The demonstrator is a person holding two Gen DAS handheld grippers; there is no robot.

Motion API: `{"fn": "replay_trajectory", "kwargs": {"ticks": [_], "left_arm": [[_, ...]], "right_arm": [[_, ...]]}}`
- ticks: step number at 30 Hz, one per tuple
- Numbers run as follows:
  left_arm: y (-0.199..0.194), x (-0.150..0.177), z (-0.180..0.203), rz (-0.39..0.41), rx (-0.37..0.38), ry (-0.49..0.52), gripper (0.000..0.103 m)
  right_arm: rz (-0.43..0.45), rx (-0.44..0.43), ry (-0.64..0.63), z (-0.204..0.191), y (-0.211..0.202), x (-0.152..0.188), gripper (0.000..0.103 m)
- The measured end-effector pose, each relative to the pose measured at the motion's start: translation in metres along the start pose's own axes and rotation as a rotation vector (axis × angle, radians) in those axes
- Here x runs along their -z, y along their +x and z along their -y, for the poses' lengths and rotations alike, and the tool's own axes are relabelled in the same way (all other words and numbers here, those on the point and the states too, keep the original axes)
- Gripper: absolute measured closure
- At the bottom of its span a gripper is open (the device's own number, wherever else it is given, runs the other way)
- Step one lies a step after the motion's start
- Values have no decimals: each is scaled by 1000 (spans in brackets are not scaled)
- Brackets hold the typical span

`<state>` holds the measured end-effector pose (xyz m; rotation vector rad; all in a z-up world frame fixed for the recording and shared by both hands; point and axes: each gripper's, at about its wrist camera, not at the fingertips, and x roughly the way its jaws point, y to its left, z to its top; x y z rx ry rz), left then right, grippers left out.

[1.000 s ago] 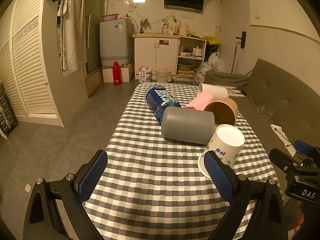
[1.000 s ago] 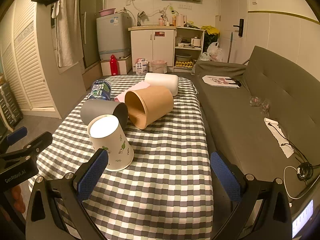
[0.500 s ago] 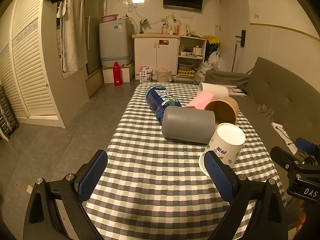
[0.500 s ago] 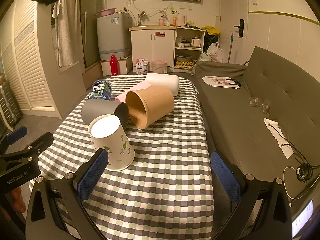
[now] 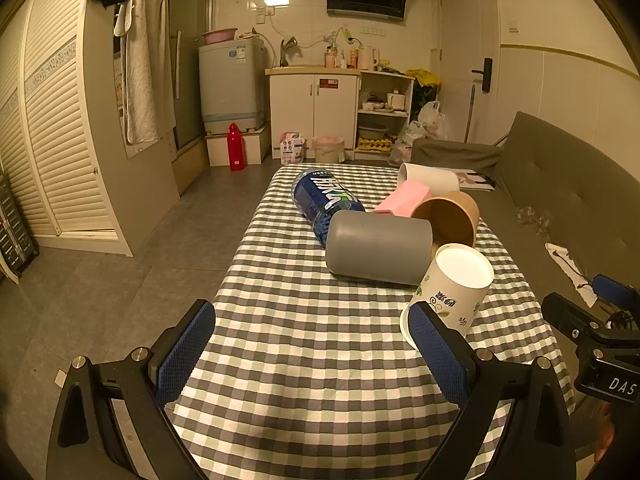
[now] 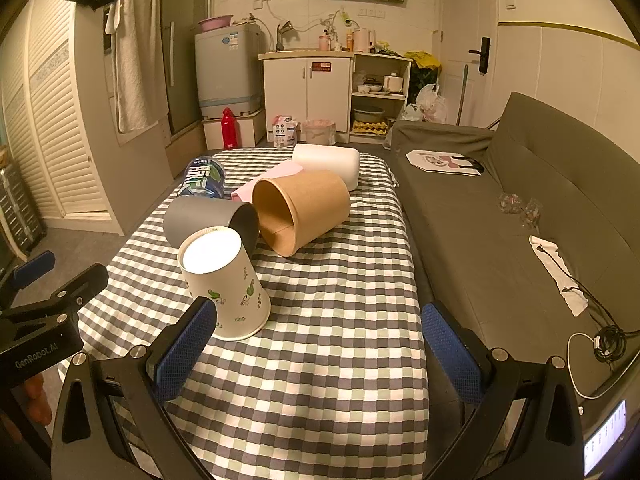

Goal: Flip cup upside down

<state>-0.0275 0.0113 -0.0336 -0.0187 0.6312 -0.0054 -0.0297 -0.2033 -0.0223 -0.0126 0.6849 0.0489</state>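
A white paper cup with a green leaf print (image 5: 452, 292) (image 6: 224, 280) stands upside down on the checked tablecloth (image 5: 304, 344) (image 6: 340, 320), its flat base up. My left gripper (image 5: 312, 356) is open and empty, low over the near end of the table, with the cup just beyond its right finger. My right gripper (image 6: 316, 352) is open and empty, with the cup just beyond its left finger. Each gripper shows at the edge of the other's view.
Behind the cup lie a grey cup (image 5: 378, 252) (image 6: 212, 220), a brown paper cup (image 5: 448, 216) (image 6: 300, 210), a white cup (image 5: 430, 178) (image 6: 326, 164), a pink box (image 5: 402, 200) and a blue bottle (image 5: 326, 198) (image 6: 202, 178), all on their sides. A grey sofa (image 6: 520, 208) runs along the table's right.
Both grippers have drawn back slightly from the table, still open. The cups have not moved.
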Motion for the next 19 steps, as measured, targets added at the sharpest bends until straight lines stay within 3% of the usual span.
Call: {"fn": "replay_trajectory", "kwargs": {"ticks": [19], "left_arm": [[0,4,-4,-4,-9,0,3]], "right_arm": [[-2,-1,-1,0,1,1,0]]}}
